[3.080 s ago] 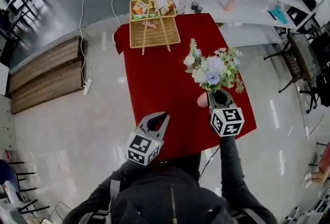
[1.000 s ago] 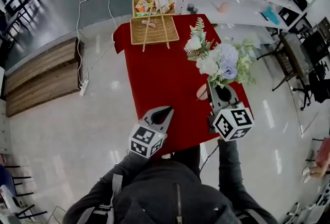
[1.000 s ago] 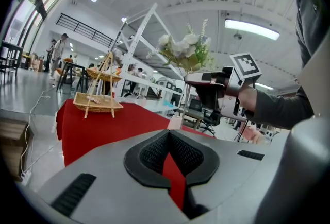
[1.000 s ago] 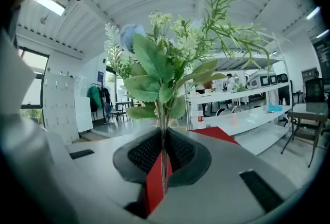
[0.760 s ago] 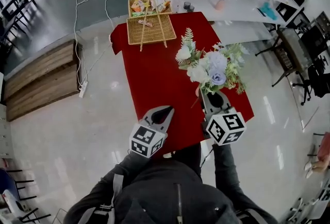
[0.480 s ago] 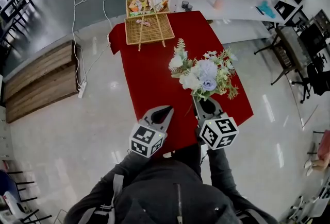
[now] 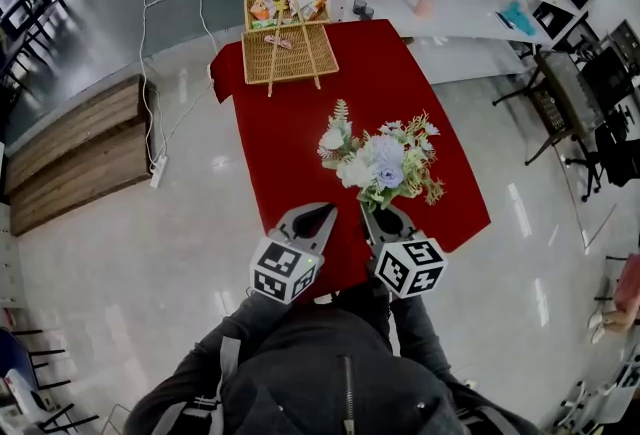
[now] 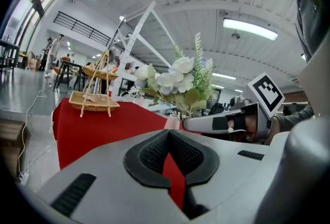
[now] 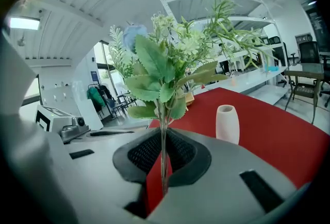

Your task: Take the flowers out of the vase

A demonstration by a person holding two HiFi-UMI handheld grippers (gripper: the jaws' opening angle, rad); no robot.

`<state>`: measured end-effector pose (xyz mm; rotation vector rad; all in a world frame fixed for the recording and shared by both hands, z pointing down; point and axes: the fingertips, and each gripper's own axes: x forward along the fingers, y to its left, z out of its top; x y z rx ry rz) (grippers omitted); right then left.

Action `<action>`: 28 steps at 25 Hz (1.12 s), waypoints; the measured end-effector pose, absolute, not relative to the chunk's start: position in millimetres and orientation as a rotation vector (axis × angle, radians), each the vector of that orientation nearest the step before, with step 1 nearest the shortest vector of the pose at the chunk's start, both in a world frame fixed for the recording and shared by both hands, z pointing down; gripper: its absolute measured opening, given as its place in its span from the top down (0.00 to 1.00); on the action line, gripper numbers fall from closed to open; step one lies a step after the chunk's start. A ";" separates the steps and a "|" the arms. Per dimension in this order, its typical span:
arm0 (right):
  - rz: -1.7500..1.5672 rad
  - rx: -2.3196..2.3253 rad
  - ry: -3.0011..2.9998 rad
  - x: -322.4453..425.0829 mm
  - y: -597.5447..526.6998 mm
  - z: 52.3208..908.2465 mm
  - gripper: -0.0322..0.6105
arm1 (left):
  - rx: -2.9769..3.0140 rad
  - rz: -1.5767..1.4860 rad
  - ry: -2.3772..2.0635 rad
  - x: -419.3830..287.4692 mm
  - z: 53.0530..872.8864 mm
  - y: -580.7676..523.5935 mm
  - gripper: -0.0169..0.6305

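The right claw (image 7: 369,211) was clamped shut on the thin green stems of a bunch of artificial flowers (image 7: 376,163), white and pale blue blooms among green leaves. In the right gripper view the stems (image 9: 164,140) ran down between the dark ribbed pads (image 9: 139,156), and the bunch rose upright above them. The flowers were clear of the small cream ceramic vase (image 9: 227,123), which stood upright on the red-covered counter (image 7: 290,128), empty and off to the right of the claw in that view. From the head view the bunch hung over the near half of the counter, just ahead of both claws.

The left claw (image 7: 324,211) sat beside the right one at the near edge of the counter, its jaws together with nothing between them; only a sliver of red cloth showed past the pads (image 8: 152,153). A woven wicker basket (image 7: 290,51) with a tall handle rested at the far end of the counter, well apart from the flowers.
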<state>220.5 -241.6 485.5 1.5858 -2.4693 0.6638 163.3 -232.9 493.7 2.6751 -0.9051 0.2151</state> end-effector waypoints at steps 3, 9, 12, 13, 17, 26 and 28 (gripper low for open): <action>0.679 1.564 -2.469 215.3 -244.9 488.9 0.91 | 2.677 0.220 -0.906 163.1 494.1 -233.6 0.96; 0.675 1.527 -2.478 202.9 -247.4 489.2 0.91 | 2.677 0.218 -0.912 159.7 493.3 -235.0 0.96; 0.675 1.516 -2.478 197.9 -248.7 491.1 0.91 | 2.678 0.217 -0.908 157.7 494.0 -235.7 0.96; 0.676 1.515 -2.477 196.4 -249.2 491.7 0.91 | 2.678 0.217 -0.906 156.8 494.2 -235.9 0.96; 0.681 1.510 -2.474 193.1 -250.2 493.3 0.91 | 2.673 0.217 -0.907 152.7 494.9 -237.0 0.96; 0.677 1.504 -2.472 192.6 -250.1 491.0 0.91 | 2.671 0.211 -0.911 151.6 492.6 -237.9 0.96; 0.677 1.505 -2.471 192.8 -250.3 491.7 0.91 | 2.672 0.211 -0.910 151.6 493.1 -238.2 0.96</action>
